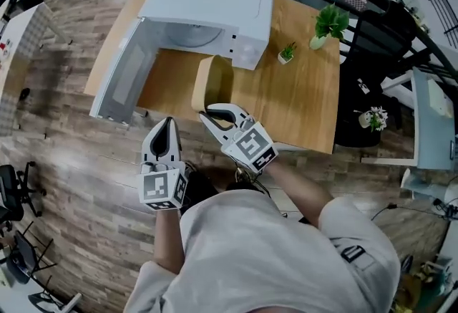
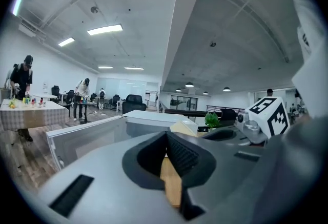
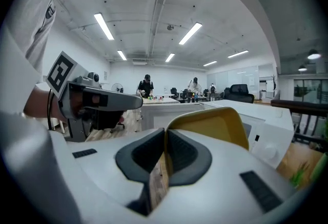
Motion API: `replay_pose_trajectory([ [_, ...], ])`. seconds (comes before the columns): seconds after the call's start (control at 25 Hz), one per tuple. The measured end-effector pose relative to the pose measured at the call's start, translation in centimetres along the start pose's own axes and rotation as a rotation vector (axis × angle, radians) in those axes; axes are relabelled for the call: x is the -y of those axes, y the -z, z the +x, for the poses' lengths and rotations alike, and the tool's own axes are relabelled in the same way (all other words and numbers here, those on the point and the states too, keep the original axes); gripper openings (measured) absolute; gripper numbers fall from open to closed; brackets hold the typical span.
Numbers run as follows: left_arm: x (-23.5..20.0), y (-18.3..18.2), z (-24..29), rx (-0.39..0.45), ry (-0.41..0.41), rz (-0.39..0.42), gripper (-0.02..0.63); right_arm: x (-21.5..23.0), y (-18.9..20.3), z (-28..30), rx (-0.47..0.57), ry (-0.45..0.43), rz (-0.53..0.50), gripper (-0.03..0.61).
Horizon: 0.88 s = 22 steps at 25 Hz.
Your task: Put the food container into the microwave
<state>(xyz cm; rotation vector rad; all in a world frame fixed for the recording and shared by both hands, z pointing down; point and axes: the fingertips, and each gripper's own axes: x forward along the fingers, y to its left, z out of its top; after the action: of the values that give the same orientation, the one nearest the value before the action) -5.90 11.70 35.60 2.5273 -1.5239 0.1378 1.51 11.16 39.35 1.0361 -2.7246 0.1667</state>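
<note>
The right gripper [image 3: 165, 135] has its jaws nipped tight on the thin wall of the yellow food container [image 3: 207, 124], which stands up on edge beyond the pads. The left gripper [image 2: 166, 136] has its jaws drawn together with nothing between them, only a sliver of wood showing through the slit. From the head view, the right gripper [image 1: 208, 117] reaches out on a bare forearm from the person's torso, angled toward the left, and carries the food container [image 1: 207, 82] over the wooden table [image 1: 300, 97], just in front of the white microwave [image 1: 215, 0] and outside its cavity. The left gripper [image 1: 168, 123], on a bent arm kept close to the body, hangs short of the table edge over the plank floor, pointing toward the open microwave door [image 1: 123, 75]. Two small potted plants [image 1: 329, 23] stand on the table to the microwave's right.
</note>
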Motion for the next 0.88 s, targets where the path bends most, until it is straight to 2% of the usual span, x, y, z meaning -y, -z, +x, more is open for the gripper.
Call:
replay_pose_trajectory([
  [0.24, -3.1, 0.7, 2.2, -0.036, 0.138, -0.018, 0.012, 0.1, 0.5, 3.3, -0.053, 0.109, 0.021, 0.026],
  [0.6, -6.3, 2.3, 4.2, -0.068, 0.301, 0.001, 0.012, -0.7, 1.4, 5.7, -0.136, 0.211, 0.011, 0.026],
  [0.88, -7.0, 3.5, 6.2, -0.085, 0.354, -0.01, 0.012, -0.2, 2.5, 6.6, -0.204, 0.209, -0.003, 0.026],
])
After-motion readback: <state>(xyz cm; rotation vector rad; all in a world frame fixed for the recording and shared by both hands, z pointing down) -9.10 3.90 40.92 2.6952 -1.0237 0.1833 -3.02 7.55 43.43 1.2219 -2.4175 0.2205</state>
